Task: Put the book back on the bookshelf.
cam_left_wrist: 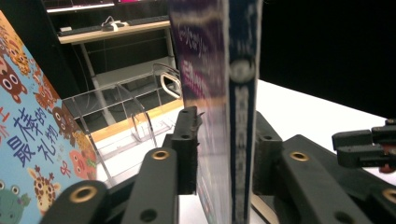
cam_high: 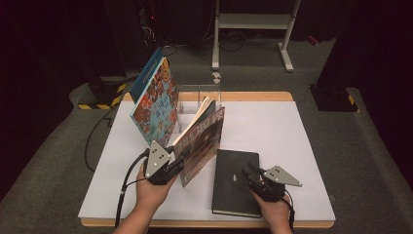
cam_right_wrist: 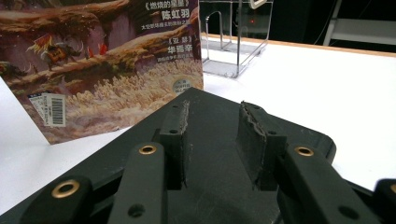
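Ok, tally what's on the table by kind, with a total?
Picture books: 1, the blue animal-cover book leaning upright.
Magazines: 1, the magazine gripped in the left tongs.
Notebooks: 1, the black notebook lying flat.
Clear acrylic racks: 1, the rack.
Total: 4.

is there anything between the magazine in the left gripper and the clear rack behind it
Nothing visible stands in the gap. The left gripper clamps the magazine upright, and the white tabletop runs bare to the clear rack. The blue picture book leans at the rack's left side, which narrows the entry there.
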`<move>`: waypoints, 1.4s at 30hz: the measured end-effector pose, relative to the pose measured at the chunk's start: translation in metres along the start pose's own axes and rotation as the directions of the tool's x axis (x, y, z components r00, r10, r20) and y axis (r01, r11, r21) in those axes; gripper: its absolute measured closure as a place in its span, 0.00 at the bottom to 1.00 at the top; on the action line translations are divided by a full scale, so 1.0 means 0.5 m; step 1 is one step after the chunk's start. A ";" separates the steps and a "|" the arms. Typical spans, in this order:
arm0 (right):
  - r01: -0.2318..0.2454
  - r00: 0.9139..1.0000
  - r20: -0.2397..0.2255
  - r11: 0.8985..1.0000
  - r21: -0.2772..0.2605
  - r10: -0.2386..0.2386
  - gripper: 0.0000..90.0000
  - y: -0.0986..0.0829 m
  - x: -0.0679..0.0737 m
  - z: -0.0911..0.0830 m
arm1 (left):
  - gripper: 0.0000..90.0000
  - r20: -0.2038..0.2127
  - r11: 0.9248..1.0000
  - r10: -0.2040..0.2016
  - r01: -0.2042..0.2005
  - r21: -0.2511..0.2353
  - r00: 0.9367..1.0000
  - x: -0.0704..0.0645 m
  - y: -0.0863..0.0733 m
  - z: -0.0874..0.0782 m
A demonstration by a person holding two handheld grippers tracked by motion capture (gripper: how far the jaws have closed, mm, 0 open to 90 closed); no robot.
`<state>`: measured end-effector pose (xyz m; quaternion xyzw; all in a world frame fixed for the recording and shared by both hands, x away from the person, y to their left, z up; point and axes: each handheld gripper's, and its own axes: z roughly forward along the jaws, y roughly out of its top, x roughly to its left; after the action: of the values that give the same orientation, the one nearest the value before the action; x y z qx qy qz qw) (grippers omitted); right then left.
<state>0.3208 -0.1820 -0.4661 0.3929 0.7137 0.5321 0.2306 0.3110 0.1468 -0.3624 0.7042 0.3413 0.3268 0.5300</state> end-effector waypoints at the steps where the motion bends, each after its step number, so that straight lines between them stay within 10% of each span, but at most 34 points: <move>1: 0.000 1.000 -0.001 1.000 -0.001 0.000 0.70 0.000 0.000 0.000 | 0.73 -0.001 1.000 0.004 -0.004 0.001 1.000 0.000 0.003 0.003; 28: -0.007 1.000 -0.004 1.000 -0.013 0.007 0.71 0.000 -0.001 -0.006 | 0.94 0.018 0.998 -0.061 0.061 -0.023 0.998 0.020 0.028 0.038; 42: -0.010 1.000 -0.002 1.000 -0.015 0.010 0.71 0.001 -0.002 -0.007 | 0.94 -0.049 0.997 -0.059 0.057 -0.053 0.997 0.057 0.020 0.042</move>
<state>0.3188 -0.1850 -0.4647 0.3943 0.7078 0.5391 0.2303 0.3452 0.1574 -0.3547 0.6714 0.3664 0.3378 0.5484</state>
